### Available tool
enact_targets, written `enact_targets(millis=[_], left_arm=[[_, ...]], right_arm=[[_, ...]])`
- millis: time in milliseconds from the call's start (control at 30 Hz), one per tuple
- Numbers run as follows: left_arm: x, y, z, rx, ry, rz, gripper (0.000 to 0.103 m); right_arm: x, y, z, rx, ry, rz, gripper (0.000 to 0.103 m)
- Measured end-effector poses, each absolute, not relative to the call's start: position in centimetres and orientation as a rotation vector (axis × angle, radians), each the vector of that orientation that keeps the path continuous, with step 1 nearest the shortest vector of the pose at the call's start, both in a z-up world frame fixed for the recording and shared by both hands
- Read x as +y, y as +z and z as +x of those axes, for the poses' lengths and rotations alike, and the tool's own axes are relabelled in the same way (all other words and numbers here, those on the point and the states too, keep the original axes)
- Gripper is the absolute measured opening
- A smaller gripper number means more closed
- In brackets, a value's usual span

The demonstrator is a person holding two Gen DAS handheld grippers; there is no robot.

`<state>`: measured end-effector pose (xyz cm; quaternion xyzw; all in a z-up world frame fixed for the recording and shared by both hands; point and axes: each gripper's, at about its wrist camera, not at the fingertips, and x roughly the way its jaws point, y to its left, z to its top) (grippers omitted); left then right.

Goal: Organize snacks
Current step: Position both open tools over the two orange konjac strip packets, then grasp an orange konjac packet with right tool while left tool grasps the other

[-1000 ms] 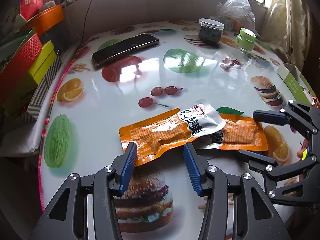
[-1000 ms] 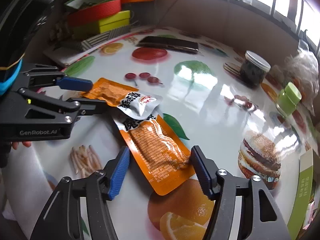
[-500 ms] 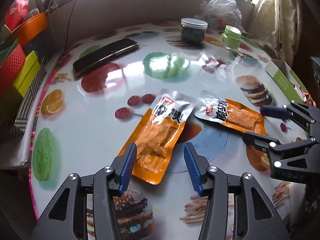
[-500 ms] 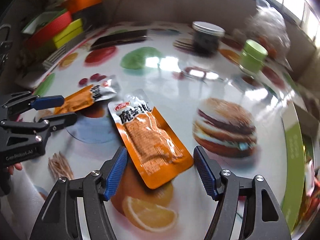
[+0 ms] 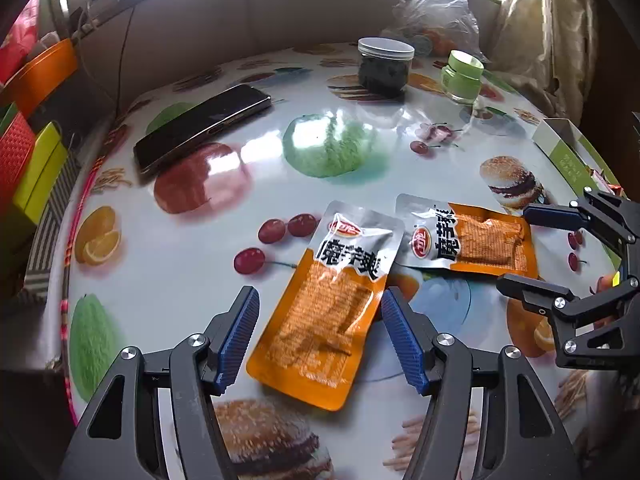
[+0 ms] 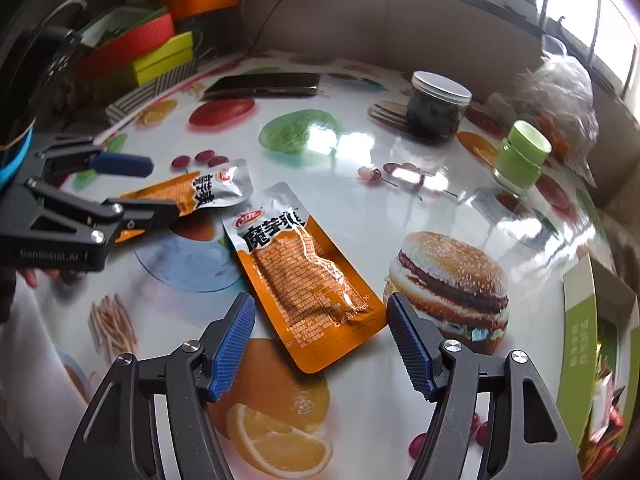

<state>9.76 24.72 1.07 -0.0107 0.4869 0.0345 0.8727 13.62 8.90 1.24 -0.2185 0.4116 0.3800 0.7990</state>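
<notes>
Two orange and silver snack pouches lie flat on the food-print table. The near pouch (image 5: 332, 304) lies between the blue pads of my left gripper (image 5: 320, 340), which is open and empty; it also shows in the right wrist view (image 6: 188, 196). The second pouch (image 6: 304, 272) lies just ahead of my right gripper (image 6: 320, 344), also open and empty; it shows in the left wrist view (image 5: 476, 240). The two pouches lie side by side, corners nearly touching. Each gripper shows in the other's view, the right one (image 5: 520, 248) and the left one (image 6: 140, 188).
A phone (image 5: 200, 124), a dark jar with a white lid (image 5: 384, 66), a green-lidded jar (image 5: 462, 76) and a plastic bag (image 5: 436, 20) stand at the back. An open green box (image 6: 592, 332) is at the right edge. Coloured boxes (image 6: 144, 52) are stacked at the left.
The two pouches were overlapped a second ago and now lie apart, each in front of one gripper. Both grippers have drawn back slightly and stay open.
</notes>
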Motion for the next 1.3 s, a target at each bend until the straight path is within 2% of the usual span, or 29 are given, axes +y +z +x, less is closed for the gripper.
enact_targets(millis=[267,567,800,1133,1200,1267,1300], left_arm=[[24.3,0.3,10.7,1.044,0.029,0.031,0.065],[24.4,-0.1,10.8,1.059,0.008,-0.007,0.065],[24.4,-0.2,11.4,1.058,0.019,-0.001,0.065],[24.5,-0.2,11.7,1.053,0.024,-0.024,0.065],[24.5,-0.2,11.6,1.048,0.032,-0.030,0.065],[24.5,-0.2,11.5,1.043,0.038,-0.037,0.064],[24.6,-0.2,11.5,1.041,0.040,-0.039,0.060]], right_arm=[[8.4,2.1,14.4,0.857,0.836,-0.485,0.069],[10.1,0.5,16.1,0.937,0.916,-0.475,0.069],[11.2,0.6,16.4,0.899,0.929,-0.568,0.069],[11.2,0.3,17.4,0.939,0.944,-0.481,0.069],[11.2,0.3,17.4,0.942,0.932,-0.468,0.068],[11.0,0.4,17.4,0.937,0.918,-0.459,0.061],[10.9,0.5,17.4,0.938,0.914,-0.454,0.059]])
